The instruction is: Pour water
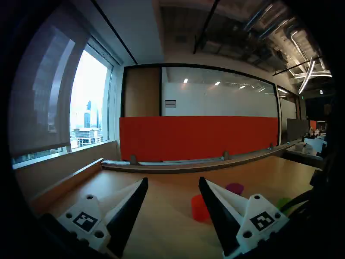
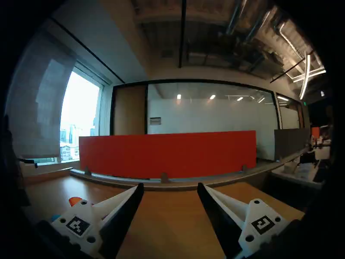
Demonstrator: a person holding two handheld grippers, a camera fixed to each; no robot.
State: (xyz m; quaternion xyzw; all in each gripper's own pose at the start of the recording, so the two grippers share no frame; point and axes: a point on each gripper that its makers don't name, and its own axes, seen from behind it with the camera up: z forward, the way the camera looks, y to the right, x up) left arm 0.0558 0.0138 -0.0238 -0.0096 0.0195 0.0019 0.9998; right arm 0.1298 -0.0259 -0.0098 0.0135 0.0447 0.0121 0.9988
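Wooden table (image 1: 172,224) under both grippers, left gripper (image 1: 173,180) fingers apart, red cup (image 1: 199,208) just beside its right finger, purple cup (image 1: 235,188) ahead of that finger, green cup (image 1: 283,202) at far right, right gripper (image 2: 170,185) fingers apart above the table.

You have a brown wooden table (image 1: 172,220) in front of you. Three small cups sit on it, all apart from each other: a red cup (image 1: 199,208) close by, a purple cup (image 1: 235,188) farther back, and a green cup (image 1: 283,203) off to the right. In the right gripper view, a small orange thing (image 2: 74,200) and a bit of something blue (image 2: 55,217) sit on the table's left side.
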